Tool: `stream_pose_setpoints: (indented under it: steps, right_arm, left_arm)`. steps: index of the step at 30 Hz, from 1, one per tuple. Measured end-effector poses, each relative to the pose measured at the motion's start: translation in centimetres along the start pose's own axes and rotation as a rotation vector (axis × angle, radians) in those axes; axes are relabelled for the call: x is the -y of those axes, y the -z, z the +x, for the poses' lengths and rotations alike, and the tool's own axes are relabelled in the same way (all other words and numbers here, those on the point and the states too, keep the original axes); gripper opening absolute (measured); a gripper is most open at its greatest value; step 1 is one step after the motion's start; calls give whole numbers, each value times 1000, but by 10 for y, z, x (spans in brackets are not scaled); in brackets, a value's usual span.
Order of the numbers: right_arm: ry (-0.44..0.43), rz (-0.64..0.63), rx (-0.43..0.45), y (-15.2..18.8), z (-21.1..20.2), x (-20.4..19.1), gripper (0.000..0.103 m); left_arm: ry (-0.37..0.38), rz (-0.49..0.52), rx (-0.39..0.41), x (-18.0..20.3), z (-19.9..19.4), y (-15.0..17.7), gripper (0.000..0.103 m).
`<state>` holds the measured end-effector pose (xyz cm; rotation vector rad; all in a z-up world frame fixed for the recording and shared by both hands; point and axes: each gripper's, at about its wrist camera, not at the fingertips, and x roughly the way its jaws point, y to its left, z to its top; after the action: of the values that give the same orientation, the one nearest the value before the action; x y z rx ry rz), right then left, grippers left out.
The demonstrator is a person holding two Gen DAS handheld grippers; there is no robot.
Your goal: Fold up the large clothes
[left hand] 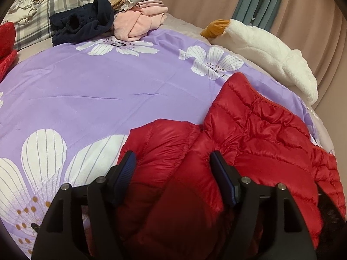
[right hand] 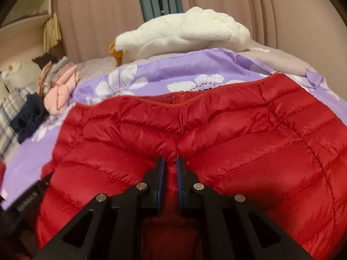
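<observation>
A red quilted puffer jacket (left hand: 249,130) lies on a purple floral bedspread (left hand: 86,91). In the left wrist view my left gripper (left hand: 172,159) is open, its jaws wide apart over a red sleeve or edge of the jacket, with fabric between the fingers. In the right wrist view the jacket (right hand: 238,130) fills the lower frame, hem toward the far side. My right gripper (right hand: 169,162) is shut on a pinched fold of the jacket near its middle seam.
A white plush goose (left hand: 271,49) lies at the bed's far right edge; it also shows in the right wrist view (right hand: 184,36). A navy garment (left hand: 84,21), pink clothes (left hand: 138,21) and a plaid pillow (left hand: 36,17) sit at the back left. Beige curtains hang behind.
</observation>
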<state>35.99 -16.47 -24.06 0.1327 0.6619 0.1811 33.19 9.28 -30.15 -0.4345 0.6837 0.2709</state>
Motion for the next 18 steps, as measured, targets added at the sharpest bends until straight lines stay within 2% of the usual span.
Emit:
stream_pose_setpoints:
  steps: [2, 4, 7, 10, 13, 14, 16, 18]
  right_arm:
    - [51, -26, 22, -7, -16, 4, 6]
    - [115, -48, 112, -16, -45, 18, 6]
    - [232, 14, 169, -26, -75, 57, 7]
    - [285, 134, 161, -22, -80, 105, 7]
    - [392, 129, 64, 4, -47, 134, 7]
    - [401, 122, 36, 16, -32, 141, 7]
    - [286, 227, 4, 18, -26, 159, 7]
    - [250, 290, 4, 20, -23, 170, 7]
  left_arm:
    - [1, -4, -1, -1, 0, 0, 74]
    - [6, -10, -1, -2, 0, -1, 74]
    - [7, -11, -1, -2, 0, -1, 74]
    - [8, -13, -1, -2, 0, -1, 74]
    - [14, -15, 0, -2, 0, -1, 76]
    - [13, -13, 1, -1, 0, -1, 77]
    - [9, -15, -2, -1, 1, -1, 77]
    - [9, -15, -1, -1, 1, -1, 78]
